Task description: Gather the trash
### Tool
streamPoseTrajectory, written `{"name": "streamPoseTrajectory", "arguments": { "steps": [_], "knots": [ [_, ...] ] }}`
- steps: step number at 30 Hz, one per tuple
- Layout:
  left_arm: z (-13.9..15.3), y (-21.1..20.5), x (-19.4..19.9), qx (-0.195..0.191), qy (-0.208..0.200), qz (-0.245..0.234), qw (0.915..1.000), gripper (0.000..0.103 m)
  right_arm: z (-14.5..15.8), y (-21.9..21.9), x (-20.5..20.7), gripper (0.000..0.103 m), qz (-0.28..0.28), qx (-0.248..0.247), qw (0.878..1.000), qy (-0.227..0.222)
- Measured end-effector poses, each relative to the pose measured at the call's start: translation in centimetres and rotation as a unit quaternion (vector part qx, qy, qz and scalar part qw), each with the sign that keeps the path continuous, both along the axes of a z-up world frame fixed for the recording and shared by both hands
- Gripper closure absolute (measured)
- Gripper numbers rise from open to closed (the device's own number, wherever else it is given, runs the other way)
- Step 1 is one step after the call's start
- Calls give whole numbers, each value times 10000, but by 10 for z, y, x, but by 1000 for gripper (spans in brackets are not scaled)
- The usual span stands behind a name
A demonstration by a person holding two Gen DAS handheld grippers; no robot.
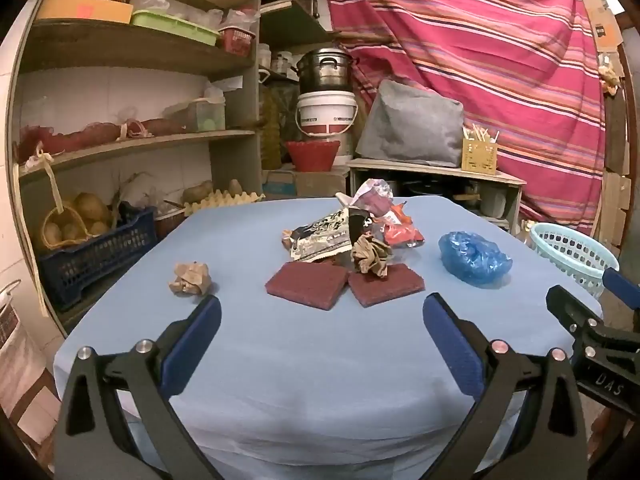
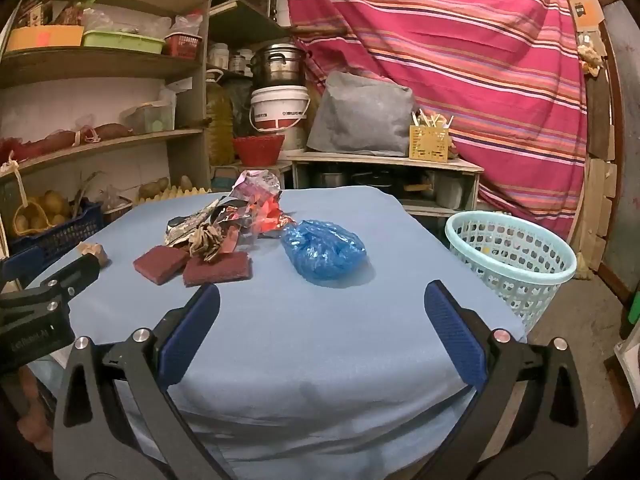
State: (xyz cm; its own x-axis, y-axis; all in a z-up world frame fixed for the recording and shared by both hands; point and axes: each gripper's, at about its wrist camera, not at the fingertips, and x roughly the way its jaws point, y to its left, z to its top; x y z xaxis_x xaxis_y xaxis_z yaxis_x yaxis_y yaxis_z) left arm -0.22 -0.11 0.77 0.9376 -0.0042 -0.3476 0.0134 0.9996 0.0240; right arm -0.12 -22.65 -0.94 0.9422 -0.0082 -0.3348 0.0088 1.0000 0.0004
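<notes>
Trash pile [image 1: 348, 240] beyond left tool [image 1: 320, 312], untouched.

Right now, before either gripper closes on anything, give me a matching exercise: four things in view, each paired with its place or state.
Things:
1. blue plastic bag
2. laundry basket
3. crumpled brown paper ball
4. right gripper

Places or states:
A. beside the table, off its right edge
B. alone on the cloth, left of the pile
C. open, holding nothing
D. on the cloth, right of the wrapper pile

Pairs: 1-D, 2-A, 3-B, 4-C
</notes>
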Motion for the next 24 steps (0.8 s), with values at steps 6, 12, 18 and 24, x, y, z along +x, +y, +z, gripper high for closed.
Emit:
{"name": "streamPoseTrajectory", "arguments": {
  "steps": [6,12,18,24],
  "knots": [
    [6,-3,1,-5,22,10,10000,4,0,0,0,4,34,-17,10000,2],
    [1,2,0,-14,10,-9,10000,4,0,-13,-2,4,31,40,10000,38],
    [3,1,0,-17,-10,-6,10000,4,0,-5,-2,4,9,-61,10000,19],
    [8,2,-1,-22,-3,-3,10000,4,-2,-4,3,4,-24,-26,10000,29]
  ]
}}
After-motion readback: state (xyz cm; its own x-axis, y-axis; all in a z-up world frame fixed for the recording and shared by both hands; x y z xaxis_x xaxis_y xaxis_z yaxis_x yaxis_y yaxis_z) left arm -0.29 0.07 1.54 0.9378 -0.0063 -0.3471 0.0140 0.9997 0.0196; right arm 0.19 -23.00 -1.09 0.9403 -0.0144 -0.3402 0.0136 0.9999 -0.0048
